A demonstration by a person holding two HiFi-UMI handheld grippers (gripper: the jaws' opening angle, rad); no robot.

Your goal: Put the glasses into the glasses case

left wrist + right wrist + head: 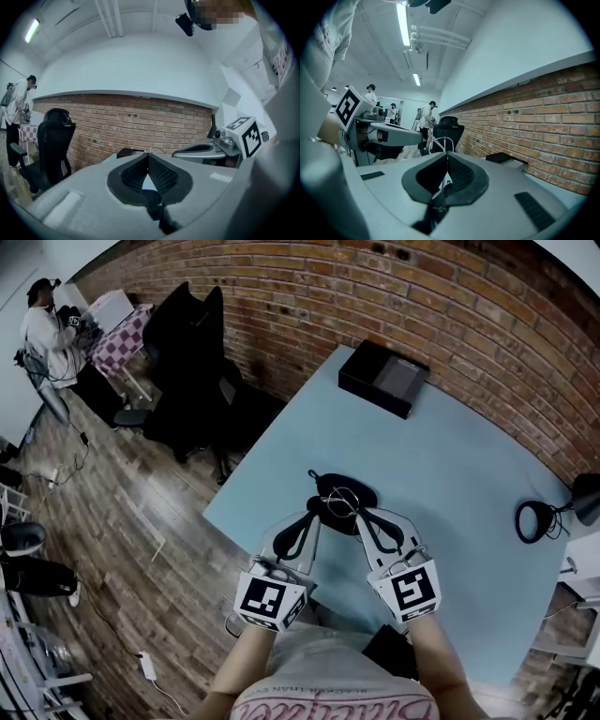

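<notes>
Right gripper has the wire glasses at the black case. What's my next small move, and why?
Probably ease the right gripper down to feed the thin wire-framed glasses into the black oval glasses case. Its jaws are shut on the frame, the glasses are over the case, and the left gripper, jaws together, sits at the case's left edge. The case's opening isn't visible.

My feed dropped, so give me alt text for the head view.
The left gripper and right gripper, jaws closed, meet at a black glasses case near the front of a light blue table, with thin wire glasses between their tips. A black box sits at the table's far corner beside a brick wall.
</notes>
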